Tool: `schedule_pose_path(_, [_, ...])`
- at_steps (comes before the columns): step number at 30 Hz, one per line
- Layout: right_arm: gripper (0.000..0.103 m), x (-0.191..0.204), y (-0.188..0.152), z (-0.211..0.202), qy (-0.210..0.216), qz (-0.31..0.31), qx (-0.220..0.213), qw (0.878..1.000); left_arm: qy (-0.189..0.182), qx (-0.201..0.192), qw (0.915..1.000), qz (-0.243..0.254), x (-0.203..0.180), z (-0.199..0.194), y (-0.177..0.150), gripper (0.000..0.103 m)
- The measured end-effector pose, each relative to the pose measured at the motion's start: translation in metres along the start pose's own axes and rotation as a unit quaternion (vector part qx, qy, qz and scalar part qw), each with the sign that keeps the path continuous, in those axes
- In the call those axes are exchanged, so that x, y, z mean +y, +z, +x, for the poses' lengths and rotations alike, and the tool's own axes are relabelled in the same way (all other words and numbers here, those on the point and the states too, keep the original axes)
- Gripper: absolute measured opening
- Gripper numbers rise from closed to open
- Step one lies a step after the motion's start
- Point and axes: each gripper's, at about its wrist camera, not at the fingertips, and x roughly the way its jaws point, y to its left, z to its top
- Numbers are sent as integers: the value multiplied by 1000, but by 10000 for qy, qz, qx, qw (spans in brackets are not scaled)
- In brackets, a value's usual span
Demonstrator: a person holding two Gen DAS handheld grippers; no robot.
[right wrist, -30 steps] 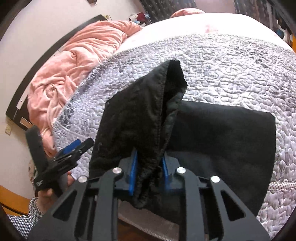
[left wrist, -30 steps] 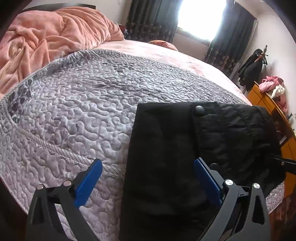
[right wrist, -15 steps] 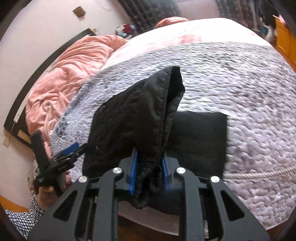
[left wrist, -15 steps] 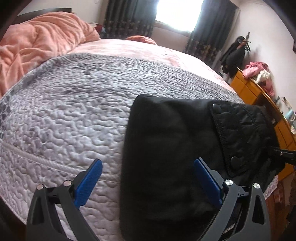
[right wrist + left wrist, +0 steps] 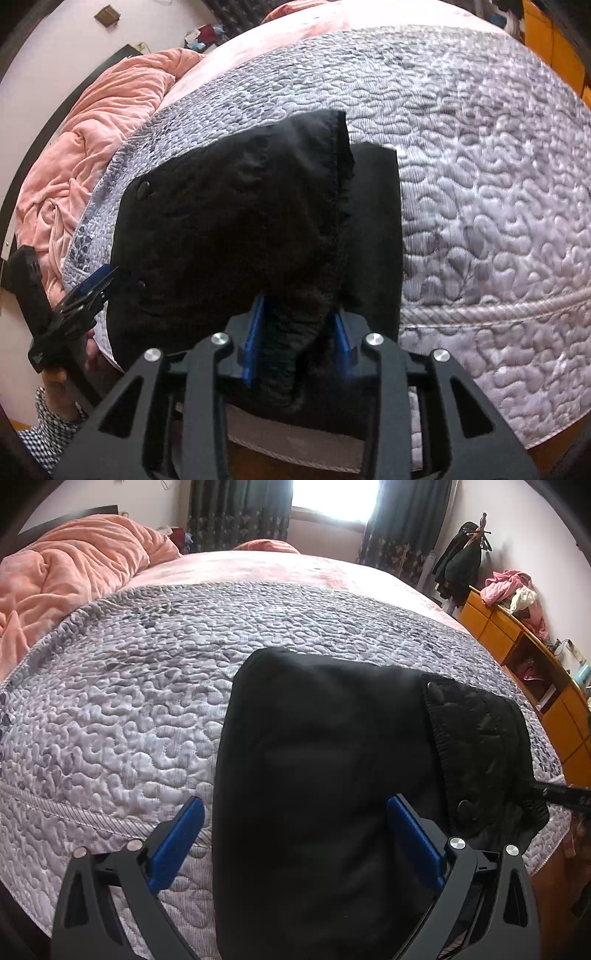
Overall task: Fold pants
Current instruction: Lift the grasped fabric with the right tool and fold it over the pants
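Note:
Black pants (image 5: 325, 775) lie folded on the grey quilted bedspread (image 5: 129, 701), near the bed's front edge. Their quilted waistband end with snap buttons (image 5: 480, 746) lies over the right side. My left gripper (image 5: 295, 838) is open, its blue pads on either side of the pants' near end, holding nothing. My right gripper (image 5: 297, 325) is shut on the waistband part of the pants (image 5: 240, 221), which is bunched between its blue pads. The left gripper (image 5: 92, 288) shows at the left in the right wrist view.
A pink blanket (image 5: 66, 576) is heaped at the bed's far left. An orange wooden cabinet (image 5: 535, 672) with clothes on it stands to the right of the bed. A coat rack (image 5: 465, 561) and dark curtains stand by the window.
My right gripper has carried the waistband end lower and further across the folded pants. The left gripper has stayed open and shifted slightly to the right over the pants.

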Motion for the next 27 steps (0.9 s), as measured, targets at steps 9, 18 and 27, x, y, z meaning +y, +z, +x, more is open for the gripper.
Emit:
schedule_pose_path(9, [50, 0, 51, -23, -33, -133, -457, 9989, -34, -104, 9998, 170, -12, -6, 18, 99])
schedule_pose_path(18, [27, -8, 82, 4, 239, 8, -126, 9996, -49, 104, 9999, 49, -11, 13, 21, 99])
schedule_pose_path(27, [6, -10, 85, 3, 77, 203, -275, 9994, -89, 153, 9998, -7, -13, 21, 22, 99])
